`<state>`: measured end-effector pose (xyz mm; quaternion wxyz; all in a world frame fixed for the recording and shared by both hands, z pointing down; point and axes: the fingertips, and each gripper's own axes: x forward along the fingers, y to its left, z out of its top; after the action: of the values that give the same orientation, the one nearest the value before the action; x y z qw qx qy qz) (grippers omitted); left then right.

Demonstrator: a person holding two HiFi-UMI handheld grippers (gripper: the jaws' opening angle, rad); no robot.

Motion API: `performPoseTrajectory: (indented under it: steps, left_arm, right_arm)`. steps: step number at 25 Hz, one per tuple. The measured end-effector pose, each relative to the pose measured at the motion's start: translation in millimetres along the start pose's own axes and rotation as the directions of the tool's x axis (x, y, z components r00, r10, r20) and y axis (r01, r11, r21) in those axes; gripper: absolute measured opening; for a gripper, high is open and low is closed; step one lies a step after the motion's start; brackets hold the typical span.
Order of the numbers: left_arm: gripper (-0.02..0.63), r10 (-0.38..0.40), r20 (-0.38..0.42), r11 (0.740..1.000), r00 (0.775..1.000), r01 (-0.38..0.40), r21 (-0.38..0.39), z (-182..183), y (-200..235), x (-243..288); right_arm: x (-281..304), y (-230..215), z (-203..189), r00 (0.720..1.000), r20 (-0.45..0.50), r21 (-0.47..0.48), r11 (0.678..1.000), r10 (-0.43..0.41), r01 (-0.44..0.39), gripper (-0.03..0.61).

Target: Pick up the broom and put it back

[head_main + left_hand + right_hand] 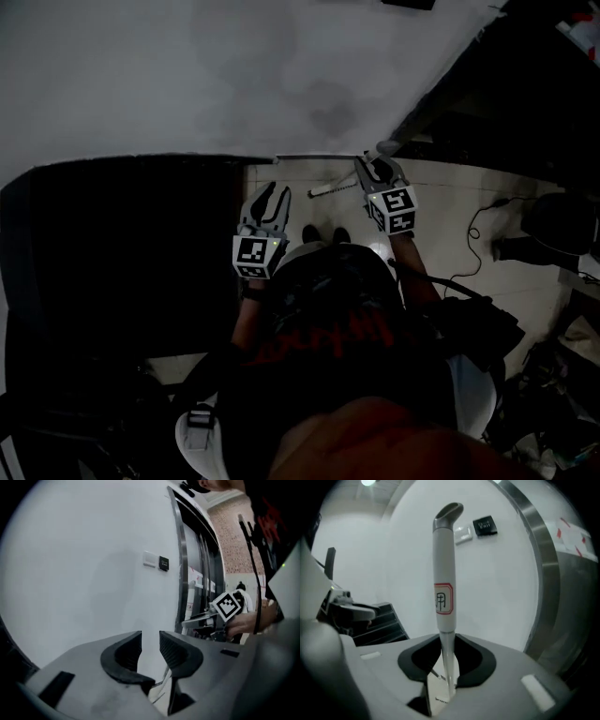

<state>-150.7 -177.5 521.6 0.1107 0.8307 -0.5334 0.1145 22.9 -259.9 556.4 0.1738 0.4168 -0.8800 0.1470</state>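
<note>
Two grippers in play, and the whole scene is pretty dark

Head view: the left gripper (278,193) sits a bit left of centre, pointing up at the white wall (187,75), and nothing shows in it. The right gripper (373,170) is just right of centre, slightly higher in the frame, and it's got the broom (333,187). The pale pole slants off to the left of its jaws over the tiled floor (450,187), and the grey end of the handle pokes out just above them.

Left gripper view: the jaws stand apart with a narrow gap. There's only blank wall behind the gap and nothing between the pads. Right of centre you can see the right gripper's marker cube with a hand (248,623) behind it, next to a steel door frame (180,550). A switch (150,558) and a small black plate (163,563) sit on the wall in the upper middle.

Right gripper view: the jaws are pinched on the broom's thin pole, right below the white grip. The grip stands straight up the middle of the frame, with a red-bordered label (444,599) halfway up and an angled grey cap (449,515) on top. The switch and plate are just right of the cap, and the door frame curves down the right side
</note>
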Motion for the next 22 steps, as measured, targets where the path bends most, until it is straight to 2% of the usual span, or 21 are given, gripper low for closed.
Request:
performPoseTrajectory:
  steps: [3, 5, 8, 10, 14, 20, 22]
  left_arm:
    - [0.114, 0.005, 0.056, 0.999, 0.998, -0.003, -0.036, 25.8, 6.4, 4.1]
    - [0.114, -0.009, 0.074, 0.999, 0.997, 0.012, -0.039, 40.7, 2.2, 8.6]
    - [0.114, -0.065, 0.072, 0.998, 0.995, 0.066, -0.013, 61.4, -9.8, 21.0]
    - [0.114, -0.11, 0.081, 0.994, 0.991, 0.111, 0.003, 75.3, -17.3, 26.3]
    - [0.14, -0.205, 0.057, 0.979, 0.977, 0.205, 0.002, 85.0, -30.7, 34.6]
    - [0.143, -0.218, 0.117, 0.97, 0.969, 0.228, -0.085, 91.8, -27.2, 39.8]
    - [0.144, -0.223, 0.127, 0.969, 0.967, 0.234, -0.085, 95.2, -30.6, 37.8]
  right_arm:
    - [-44.3, 16.1, 69.2, 0.996, 0.076, -0.033, 0.998, 0.047, -0.045, 0.087]
    - [-76.8, 24.7, 111.2, 0.986, 0.158, -0.059, 0.997, 0.049, -0.04, 0.087]
    - [-116.9, 35.5, 165.5, 0.949, 0.31, -0.087, 0.996, 0.055, -0.029, 0.089]
    - [-131.2, 43.0, 184.0, 0.934, 0.35, -0.097, 0.995, 0.067, -0.035, 0.089]
    - [-136.8, 38.8, 186.6, 0.934, 0.354, -0.104, 0.995, 0.038, 0.0, 0.089]
    - [-132.4, 24.0, 161.3, 0.958, 0.286, -0.085, 0.996, -0.008, 0.034, 0.089]
    - [-133.4, 20.5, 152.7, 0.965, 0.26, -0.07, 0.997, -0.026, 0.045, 0.089]
